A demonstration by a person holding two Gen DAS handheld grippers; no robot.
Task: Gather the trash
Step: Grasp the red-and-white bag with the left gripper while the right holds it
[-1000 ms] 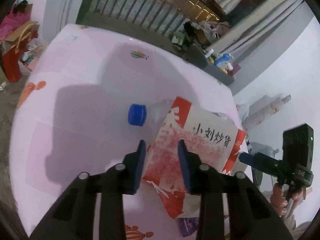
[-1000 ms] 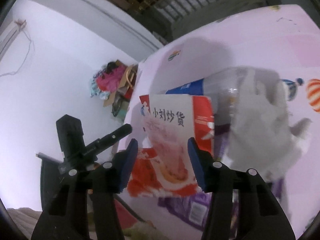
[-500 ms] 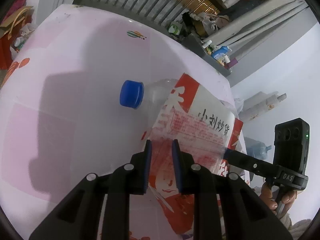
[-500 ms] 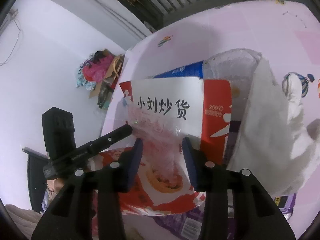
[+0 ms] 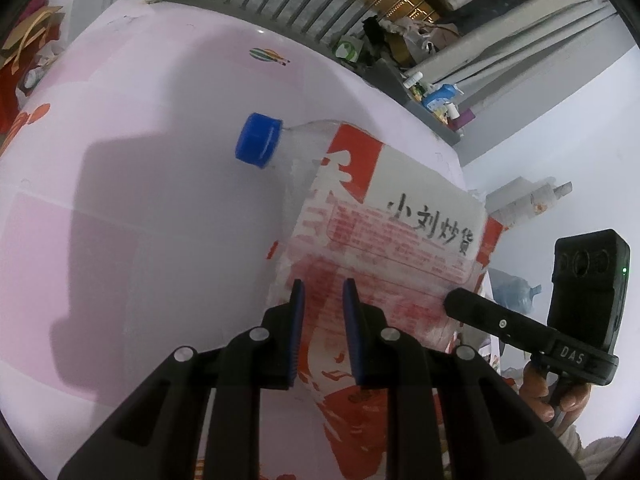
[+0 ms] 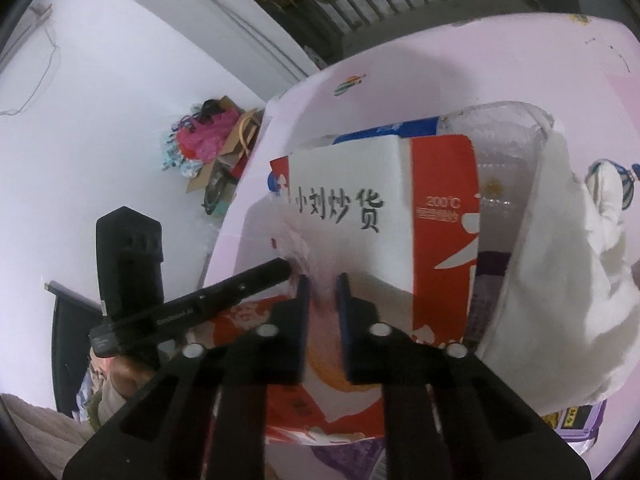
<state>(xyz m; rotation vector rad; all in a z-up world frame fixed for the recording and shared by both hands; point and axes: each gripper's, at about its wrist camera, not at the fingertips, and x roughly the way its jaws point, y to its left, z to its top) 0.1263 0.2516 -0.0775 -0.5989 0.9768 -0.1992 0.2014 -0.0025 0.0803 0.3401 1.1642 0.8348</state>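
A red-and-white plastic bag [image 5: 400,248] with black Chinese print is held up over the pink table [image 5: 160,160]. My left gripper [image 5: 323,292] is shut on one edge of the bag. My right gripper [image 6: 320,284] is shut on the opposite edge of the same bag [image 6: 360,208]. A clear plastic bottle with a blue cap [image 5: 258,145] lies on the table behind the bag; it also shows in the right wrist view [image 6: 504,148]. A crumpled white tissue [image 6: 560,280] lies beside it. A purple wrapper [image 6: 576,424] lies under the tissue.
A metal railing [image 5: 300,12] runs beyond the table's far edge. A cluttered ledge with bottles [image 5: 436,96] stands at the far right. Bags and cardboard [image 6: 212,152] sit on the floor by the white wall. The table's edge [image 6: 256,152] runs close to them.
Both grippers have closed from open onto the bag's edges. The bag has been lifted and pulled wider between them.
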